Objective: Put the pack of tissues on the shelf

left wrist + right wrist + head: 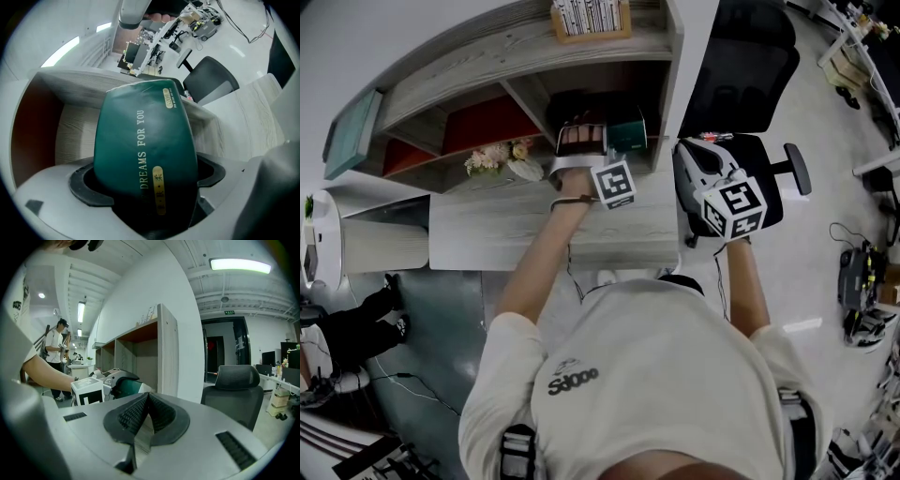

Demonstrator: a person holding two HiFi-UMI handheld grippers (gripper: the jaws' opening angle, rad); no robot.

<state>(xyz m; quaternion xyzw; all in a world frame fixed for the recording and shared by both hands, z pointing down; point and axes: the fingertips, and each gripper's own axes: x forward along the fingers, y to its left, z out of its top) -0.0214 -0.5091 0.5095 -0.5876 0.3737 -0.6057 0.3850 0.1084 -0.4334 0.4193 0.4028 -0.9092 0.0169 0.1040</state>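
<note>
The dark green pack of tissues point(140, 140), printed "DREAMS FOR YOU", lies lengthwise between the jaws of my left gripper point(147, 183), its far end inside a wooden shelf compartment point(75, 136). The pads stand at its sides with a thin dark gap on the left, so the jaws look open. In the head view the left gripper point(598, 150) reaches into the lower right compartment of the shelf point(516, 56), the pack point(628, 136) beside it. My right gripper point(698, 155) hangs off the desk's right end; its ribbed pads point(161, 416) meet with nothing between them. It sees the pack point(126, 385) from the side.
A wooden box of papers point(591, 19) stands on top of the shelf. A bunch of flowers point(497, 157) lies in the compartment to the left. A black office chair point(750, 56) stands right of the desk point(534, 230). A person point(58, 348) stands in the background.
</note>
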